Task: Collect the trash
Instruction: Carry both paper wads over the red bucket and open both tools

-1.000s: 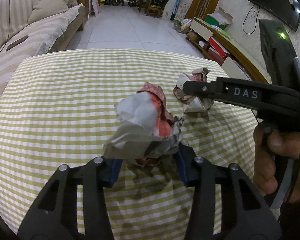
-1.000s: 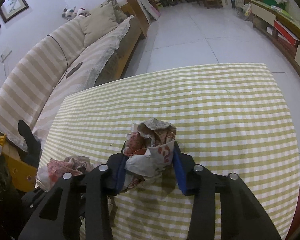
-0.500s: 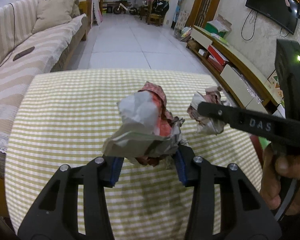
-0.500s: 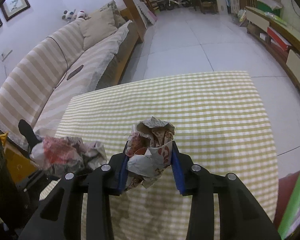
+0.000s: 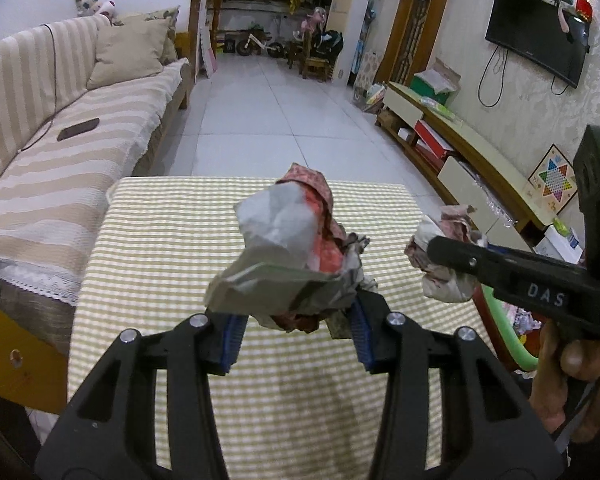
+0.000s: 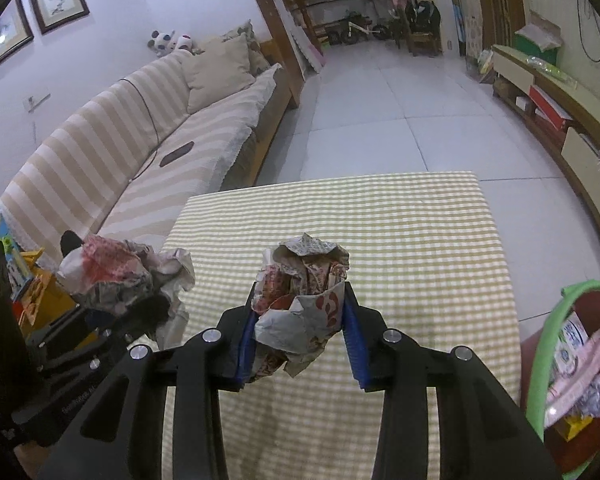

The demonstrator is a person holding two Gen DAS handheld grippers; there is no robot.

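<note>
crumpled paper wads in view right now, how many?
2. One wad is clamped in the left claw, one wad in the right claw, both above the checked table. More may sit in the bin.

Striped sofa point(image 5: 60, 128), white tiled floor point(image 5: 268, 112), wall television point(image 5: 540, 44).

Bench point(image 5: 148, 264) cloth: olive-and-white check below the jaws; wad point(image 5: 288, 252) between black jaws, grey-white and red; sofa point(image 5: 40, 160) beyond, beige-and-white stripes; bin point(image 6: 540, 344) rim green
</note>
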